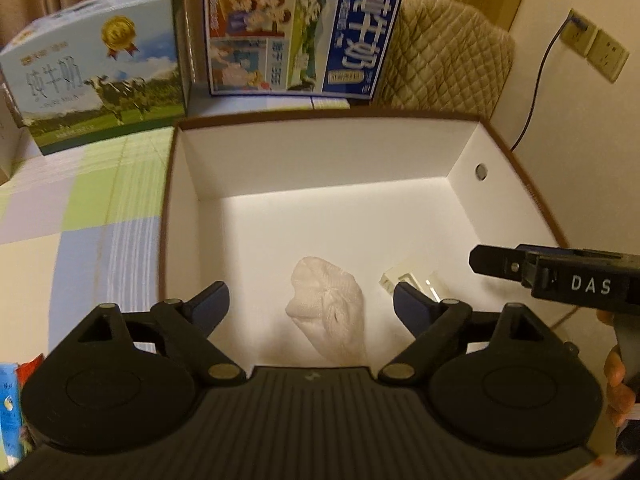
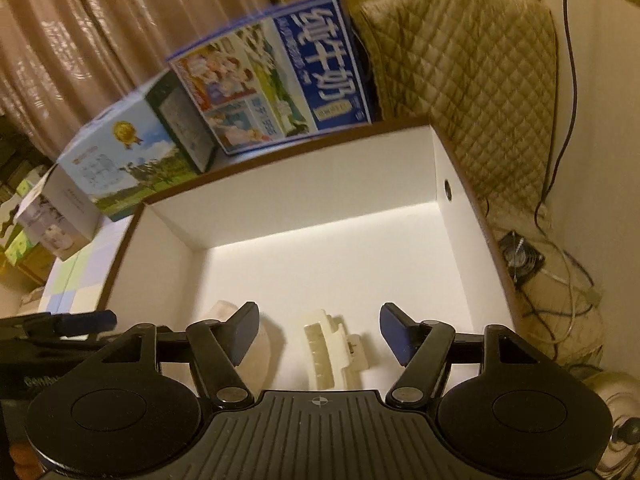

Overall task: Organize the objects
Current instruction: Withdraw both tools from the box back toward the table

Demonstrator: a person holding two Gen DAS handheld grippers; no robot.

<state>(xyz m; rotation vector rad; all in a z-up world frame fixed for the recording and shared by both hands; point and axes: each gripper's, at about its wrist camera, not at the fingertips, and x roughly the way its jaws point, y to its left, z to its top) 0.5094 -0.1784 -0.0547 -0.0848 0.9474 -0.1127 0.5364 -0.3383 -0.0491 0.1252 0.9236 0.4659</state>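
Left gripper (image 1: pixel 310 304): fingers spread wide, holding nothing, poised over near end of box. Right gripper (image 2: pixel 318 330): likewise spread, nothing held.

White knitted sock (image 1: pixel 332 312): soft, crumpled, on box floor directly between left fingers, long axis toward camera.

Cream translucent plastic hair claw clip (image 2: pixel 334 350): rigid, toothed, beside sock, centred under right gripper.

White-lined brown-rimmed cardboard box (image 1: pixel 460 152): smooth walls.

Milk cartons (image 1: pixel 296 28) behind box.

1. One open white box (image 1: pixel 320 160) on the bench.
2. One white sock (image 1: pixel 332 312) inside it.
3. One pale hair clip (image 2: pixel 336 348) inside it.
4. Two milk cartons, green (image 1: pixel 100 80) and blue (image 1: pixel 300 32), behind.
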